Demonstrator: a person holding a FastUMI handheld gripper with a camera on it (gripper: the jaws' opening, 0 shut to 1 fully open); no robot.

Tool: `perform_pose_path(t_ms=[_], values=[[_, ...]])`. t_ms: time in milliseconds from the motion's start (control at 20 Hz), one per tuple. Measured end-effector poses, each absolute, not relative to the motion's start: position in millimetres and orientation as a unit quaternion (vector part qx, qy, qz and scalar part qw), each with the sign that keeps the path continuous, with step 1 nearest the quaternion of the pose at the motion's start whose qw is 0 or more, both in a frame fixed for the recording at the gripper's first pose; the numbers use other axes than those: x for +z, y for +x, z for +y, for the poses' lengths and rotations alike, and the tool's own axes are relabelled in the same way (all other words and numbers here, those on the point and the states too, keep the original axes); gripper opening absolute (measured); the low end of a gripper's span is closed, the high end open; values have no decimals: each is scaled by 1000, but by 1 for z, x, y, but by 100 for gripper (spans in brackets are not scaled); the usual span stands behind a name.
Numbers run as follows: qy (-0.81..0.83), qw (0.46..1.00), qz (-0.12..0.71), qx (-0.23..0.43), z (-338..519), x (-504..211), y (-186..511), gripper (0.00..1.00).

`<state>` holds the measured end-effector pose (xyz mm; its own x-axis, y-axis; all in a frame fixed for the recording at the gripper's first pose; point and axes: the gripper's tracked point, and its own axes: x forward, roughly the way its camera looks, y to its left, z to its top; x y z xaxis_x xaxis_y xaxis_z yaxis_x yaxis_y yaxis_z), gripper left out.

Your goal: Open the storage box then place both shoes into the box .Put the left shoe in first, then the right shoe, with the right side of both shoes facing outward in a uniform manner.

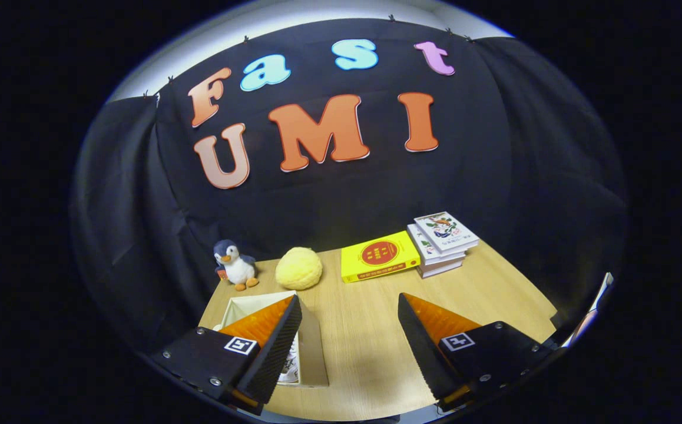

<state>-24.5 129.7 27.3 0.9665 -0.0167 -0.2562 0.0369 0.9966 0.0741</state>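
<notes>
- The tongs (350,344) hang spread wide above the near part of the tabletop (370,306), with nothing between the fingers but bare wood.
- The storage box (311,353), a pale open-topped box, sits on the tabletop at the near left; the left finger (273,347) lies over it and hides much of its inside.
- Something white with dark markings shows inside the box beside the left finger; what it is cannot be told.
- The right finger (420,347) is over bare tabletop, well apart from the box.
- Beyond the fingers, along the far edge of the tabletop, a penguin plush (234,264) stands at the left, upright.
- Just right of it rests a round yellow plush ball (298,268).
- Further right a yellow book (379,257) lies flat.
- A stack of books (442,242) sits at the far right, just beside the yellow book.
- The booth's black cloth wall (341,200) rises behind all of these.
</notes>
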Motion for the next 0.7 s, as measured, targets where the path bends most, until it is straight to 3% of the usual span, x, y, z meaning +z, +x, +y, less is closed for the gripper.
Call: perform_pose_path(t_ms=[250,700], values=[[31,994,78,-72,75,48,-53,98],[42,993,49,-101,38,48,-63,98]])
